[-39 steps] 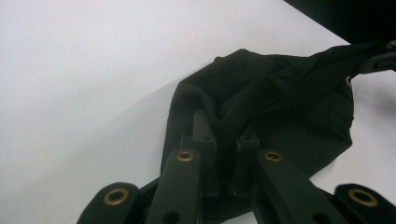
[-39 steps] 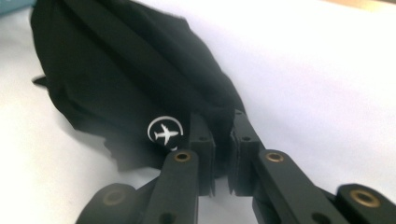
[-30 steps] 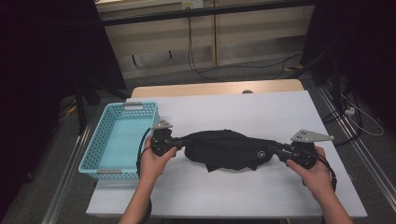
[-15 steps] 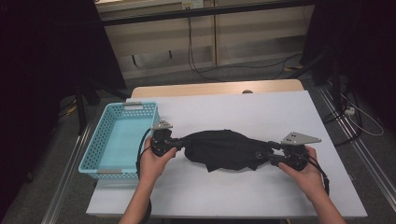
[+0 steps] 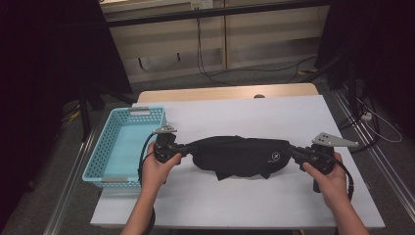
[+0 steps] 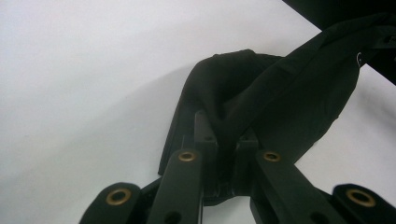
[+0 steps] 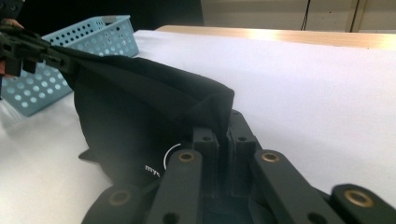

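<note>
The left claw [image 5: 182,147] is clamped tight on the left end of a black cloth bag [image 5: 240,156], with the fabric pinched between its pads, as seen up close in the left gripper view [image 6: 227,140]. The right claw [image 5: 295,153] has just been closing, and the bag's right end is now nipped between its jaws, bunched fabric and all [image 7: 227,135]. So both ends are gripped and the bag is stretched out between the two, lying mid-counter toward the near side, with a small white logo [image 5: 275,156] showing on its right part.

A light blue perforated basket [image 5: 106,152] is parked at the left edge of the white counter [image 5: 254,115], just beside the left hand [image 5: 157,166], so room is tight on that side. The right hand [image 5: 333,178] is placed fairly near the right edge. Plenty of bare counter is left behind the bag, and a narrower strip in front of it.
</note>
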{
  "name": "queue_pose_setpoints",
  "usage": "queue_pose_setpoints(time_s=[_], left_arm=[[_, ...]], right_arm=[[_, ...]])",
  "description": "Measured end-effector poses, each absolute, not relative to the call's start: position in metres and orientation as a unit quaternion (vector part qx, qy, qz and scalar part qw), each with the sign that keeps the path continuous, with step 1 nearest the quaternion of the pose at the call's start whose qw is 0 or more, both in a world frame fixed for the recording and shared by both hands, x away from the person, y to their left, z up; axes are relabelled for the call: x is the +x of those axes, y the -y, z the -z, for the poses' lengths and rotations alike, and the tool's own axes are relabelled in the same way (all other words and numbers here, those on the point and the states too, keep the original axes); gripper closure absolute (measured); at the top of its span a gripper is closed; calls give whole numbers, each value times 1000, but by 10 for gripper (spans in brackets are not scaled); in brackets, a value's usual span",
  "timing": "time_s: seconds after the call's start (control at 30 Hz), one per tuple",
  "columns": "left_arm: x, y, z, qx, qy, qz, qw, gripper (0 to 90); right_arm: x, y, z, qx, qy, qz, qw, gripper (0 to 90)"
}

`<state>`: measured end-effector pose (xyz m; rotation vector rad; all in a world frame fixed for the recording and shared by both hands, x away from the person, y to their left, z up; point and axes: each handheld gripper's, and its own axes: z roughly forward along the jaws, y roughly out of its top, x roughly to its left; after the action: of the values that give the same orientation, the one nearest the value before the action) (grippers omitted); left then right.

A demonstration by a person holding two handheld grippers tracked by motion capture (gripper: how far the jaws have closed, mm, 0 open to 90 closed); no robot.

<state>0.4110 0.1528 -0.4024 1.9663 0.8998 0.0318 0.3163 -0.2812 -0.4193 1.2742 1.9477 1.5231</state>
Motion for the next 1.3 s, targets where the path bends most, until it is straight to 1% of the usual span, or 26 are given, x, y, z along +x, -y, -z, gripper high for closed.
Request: queue_pose_setpoints(time_s=[0.37, 0.63, 0.9, 1.07, 1.3], left_arm=[[412, -154, 397, 797, -366, -6, 480, 850], [414, -152, 395, 798, -373, -2, 474, 850], [416, -150, 385, 801, -373, -3, 468, 850], [419, -152, 376, 803, -373, -4, 465, 850], [431, -146, 359, 801, -373, -14, 468, 850]], right_arm=[[318, 279, 415, 451, -695, -527, 191, 847], [318, 278, 417, 451, -698, -521, 193, 847], [318, 277, 413, 452, -699, -519, 194, 847], [324, 277, 405, 450, -703, -515, 194, 848], [339, 278, 381, 447, -700, -514, 213, 848]])
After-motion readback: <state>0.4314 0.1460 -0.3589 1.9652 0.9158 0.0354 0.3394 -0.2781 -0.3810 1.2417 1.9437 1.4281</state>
